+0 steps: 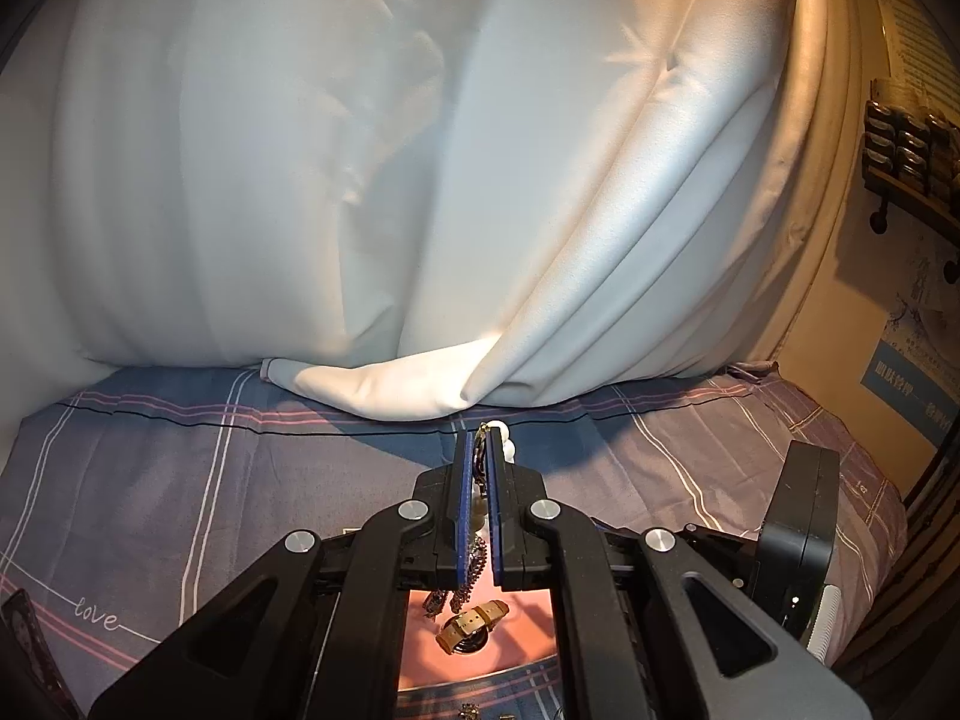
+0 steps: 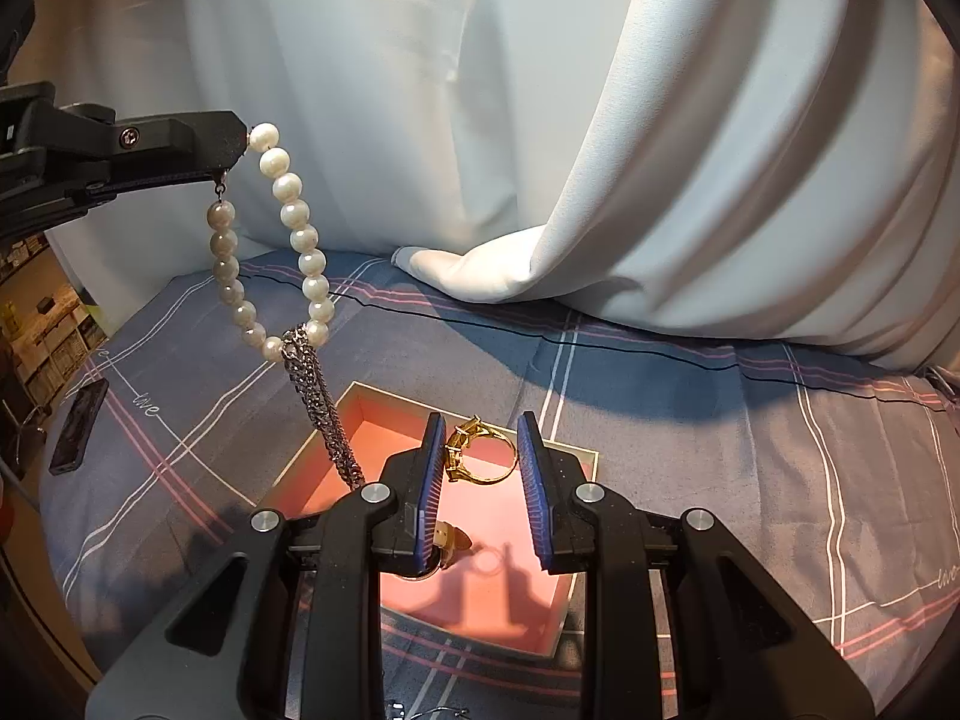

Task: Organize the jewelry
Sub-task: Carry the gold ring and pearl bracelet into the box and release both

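A dark phone-like slab [image 2: 78,426] lies at far left on a checked bedsheet [image 2: 750,420] with "love" stitched in white script. The left gripper [image 2: 237,147], jaws pinching a pearl bracelet [image 2: 300,240], holds it in the air; a silver chain [image 2: 321,414] hangs from it into a pink-lined box [image 2: 360,420]. The right gripper [image 2: 483,492], jaws spread, frames a gold ring [image 2: 486,456] above the box. White curtain [image 2: 660,150] behind.

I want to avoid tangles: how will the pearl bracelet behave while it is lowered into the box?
Probably floppy: the pearl bracelet hangs as a loop from the left gripper. A silver chain caught on it may drag along. Round beads could roll in the pink box.
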Tool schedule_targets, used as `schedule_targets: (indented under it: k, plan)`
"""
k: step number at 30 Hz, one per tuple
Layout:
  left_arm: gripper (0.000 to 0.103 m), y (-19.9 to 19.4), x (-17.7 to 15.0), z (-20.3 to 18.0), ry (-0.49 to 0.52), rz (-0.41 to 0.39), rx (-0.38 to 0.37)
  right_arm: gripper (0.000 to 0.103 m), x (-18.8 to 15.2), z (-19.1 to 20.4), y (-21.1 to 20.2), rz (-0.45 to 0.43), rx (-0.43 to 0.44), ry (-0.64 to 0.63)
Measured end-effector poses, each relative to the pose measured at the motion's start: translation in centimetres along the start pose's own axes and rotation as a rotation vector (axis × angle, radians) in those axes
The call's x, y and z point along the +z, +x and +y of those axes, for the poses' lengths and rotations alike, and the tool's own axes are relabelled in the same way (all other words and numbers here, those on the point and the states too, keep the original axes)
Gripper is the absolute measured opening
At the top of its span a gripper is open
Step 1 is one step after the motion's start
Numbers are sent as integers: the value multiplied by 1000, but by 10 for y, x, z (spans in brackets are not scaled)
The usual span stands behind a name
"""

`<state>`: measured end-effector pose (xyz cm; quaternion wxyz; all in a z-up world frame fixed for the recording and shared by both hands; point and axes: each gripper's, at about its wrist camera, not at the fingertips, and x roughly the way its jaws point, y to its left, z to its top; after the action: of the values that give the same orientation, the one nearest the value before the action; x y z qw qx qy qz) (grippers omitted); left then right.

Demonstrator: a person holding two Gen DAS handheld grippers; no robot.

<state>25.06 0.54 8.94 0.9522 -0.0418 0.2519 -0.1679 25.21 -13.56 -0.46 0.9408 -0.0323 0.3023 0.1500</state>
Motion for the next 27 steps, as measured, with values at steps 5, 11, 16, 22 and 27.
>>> schedule_targets:
  k: [5, 11, 16, 22, 27]
  plan:
    - [5, 17, -5, 2, 0, 32, 8, 25, 1, -2, 15, 28, 6, 6]
    - [5, 41, -18, 3, -3, 88, 17, 25, -2, -7, 30, 65, 12, 17]
    - [5, 58, -30, 9, -11, 134, 26, 25, -7, -12, 41, 93, 15, 31]
    - [5, 79, -46, 16, -22, 192, 47, 25, -13, -14, 54, 134, 13, 25]
    - [5, 94, -61, 20, -26, 236, 65, 25, -19, -16, 67, 173, 10, 21]
